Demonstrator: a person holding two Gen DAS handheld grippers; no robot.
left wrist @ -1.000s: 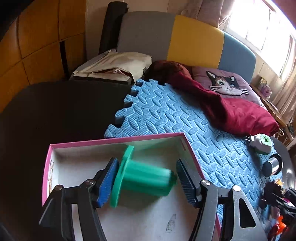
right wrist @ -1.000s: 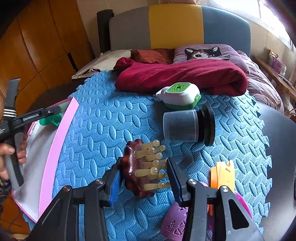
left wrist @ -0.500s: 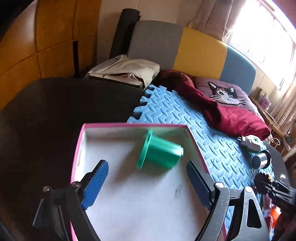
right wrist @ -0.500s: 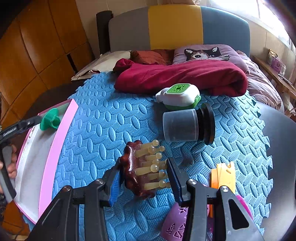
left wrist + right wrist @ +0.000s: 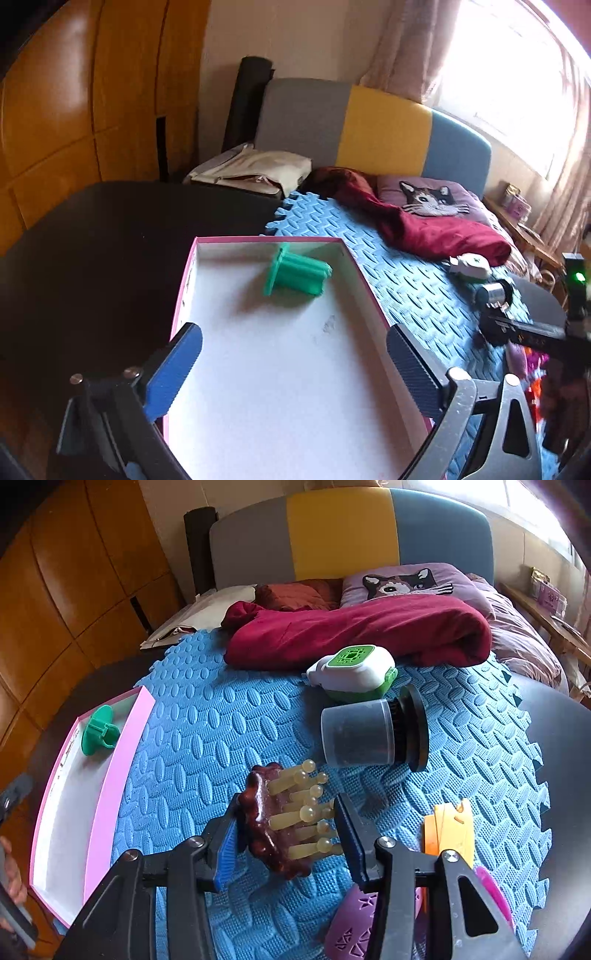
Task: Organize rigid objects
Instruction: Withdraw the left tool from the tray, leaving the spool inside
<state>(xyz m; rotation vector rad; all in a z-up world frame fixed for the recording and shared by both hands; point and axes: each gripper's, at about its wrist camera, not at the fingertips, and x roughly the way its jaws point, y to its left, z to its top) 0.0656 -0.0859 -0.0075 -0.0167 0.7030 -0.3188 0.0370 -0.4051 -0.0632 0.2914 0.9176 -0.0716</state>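
A green plastic spool [image 5: 295, 275] lies on its side at the far end of the pink-rimmed white box [image 5: 365, 280]. My left gripper [image 5: 291, 338] hangs above the box's near half. Its jaws are opening wide and nothing is between them. In the right wrist view the same spool [image 5: 98, 731] and box [image 5: 110, 775] sit at the left. My right gripper [image 5: 286, 812] is shut on a brown massage brush with pale knobbed prongs [image 5: 262, 819] that rests on the blue foam mat [image 5: 207, 738]. One pad is on its brown back, the other on the prong tips.
A green-and-white device [image 5: 354, 672] and a clear cup on a black disc [image 5: 369, 734] lie on the mat beyond the brush. An orange-yellow card [image 5: 448, 825] and a purple perforated piece [image 5: 351, 923] lie at the right. A red cloth [image 5: 354, 631] lies behind them. Dark tabletop [image 5: 110, 258] lies left of the box.
My left gripper let go of the green spool, opened wide and drew back and up. The spool now lies loose in the box. The right gripper and brush stayed put.
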